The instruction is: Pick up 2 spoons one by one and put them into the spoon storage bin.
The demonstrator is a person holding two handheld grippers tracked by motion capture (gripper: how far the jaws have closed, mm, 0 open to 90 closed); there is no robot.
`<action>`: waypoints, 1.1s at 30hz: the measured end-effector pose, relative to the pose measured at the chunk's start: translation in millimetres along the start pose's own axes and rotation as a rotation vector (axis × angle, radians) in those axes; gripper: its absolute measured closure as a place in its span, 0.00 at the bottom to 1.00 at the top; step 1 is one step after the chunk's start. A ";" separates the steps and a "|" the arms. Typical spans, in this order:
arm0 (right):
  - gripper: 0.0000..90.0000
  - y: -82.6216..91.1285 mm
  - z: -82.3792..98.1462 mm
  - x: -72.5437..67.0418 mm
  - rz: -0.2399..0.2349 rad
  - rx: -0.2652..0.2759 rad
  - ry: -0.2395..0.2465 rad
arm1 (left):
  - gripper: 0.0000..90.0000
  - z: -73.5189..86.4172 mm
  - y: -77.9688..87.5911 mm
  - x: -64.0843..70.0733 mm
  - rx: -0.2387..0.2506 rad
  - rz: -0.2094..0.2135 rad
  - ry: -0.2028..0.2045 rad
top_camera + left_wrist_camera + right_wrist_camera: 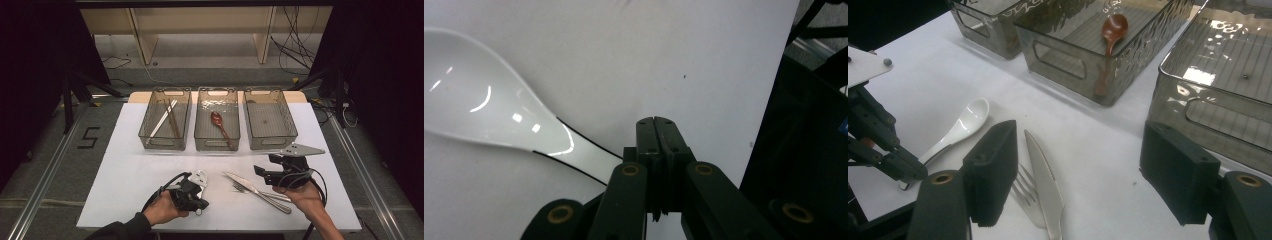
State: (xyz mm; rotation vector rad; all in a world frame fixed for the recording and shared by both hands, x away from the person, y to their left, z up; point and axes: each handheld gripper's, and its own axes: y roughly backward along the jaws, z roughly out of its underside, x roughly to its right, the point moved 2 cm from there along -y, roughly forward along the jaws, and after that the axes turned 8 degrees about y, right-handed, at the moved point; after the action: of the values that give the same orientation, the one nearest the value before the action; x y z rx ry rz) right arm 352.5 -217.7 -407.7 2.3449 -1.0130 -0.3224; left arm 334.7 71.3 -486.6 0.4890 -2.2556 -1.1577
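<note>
A white ceramic spoon (484, 105) lies on the white table, its bowl away from me. Its handle runs under my left gripper (656, 122), whose jaws are pressed together above it with nothing between them; whether they touch the handle I cannot tell. From the right gripper view, the left gripper (913, 172) hangs over the handle end of the spoon (963, 122). My right gripper (1085, 165) is open, its pads wide apart above a steel knife (1045, 175) and a fork (1023, 192). In the high view the left gripper (202, 202) is front centre and the right gripper (261, 175) points left at the knife (240, 181).
Three smoky plastic bins stand in a row at the back. The left bin (165, 145) holds chopsticks (167, 117), the middle bin (217, 147) holds a brown spoon (217, 120), and the right bin (272, 145) has nothing in it. The table's front edge is close behind the hands.
</note>
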 end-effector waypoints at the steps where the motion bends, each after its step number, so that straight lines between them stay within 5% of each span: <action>1: 0.36 0.2 -0.1 0.1 0.000 0.000 0.000 | 0.99 0.9 1.2 -1.7 -0.008 -0.001 -0.001; 19: 0.36 -0.3 -1.2 0.0 0.001 0.005 0.004 | 0.99 11.5 24.5 -28.9 -0.116 -0.083 0.043; 23: 0.36 -0.5 -1.1 0.2 0.002 0.003 0.002 | 0.99 12.0 31.0 -37.8 -0.088 -0.096 0.075; 27: 0.36 -0.7 -1.3 0.1 0.000 0.002 0.003 | 0.99 12.3 37.6 -47.7 -0.080 -0.188 0.069; 33: 0.36 -1.0 -1.6 0.3 0.001 0.004 0.003 | 0.99 11.2 44.3 -50.7 -0.033 -0.160 0.098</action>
State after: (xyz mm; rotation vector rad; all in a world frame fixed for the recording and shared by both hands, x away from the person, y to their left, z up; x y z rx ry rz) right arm 354.0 -216.7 -406.9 2.3480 -1.0141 -0.3166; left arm 364.3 130.7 -471.0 0.7083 -2.1413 -1.2195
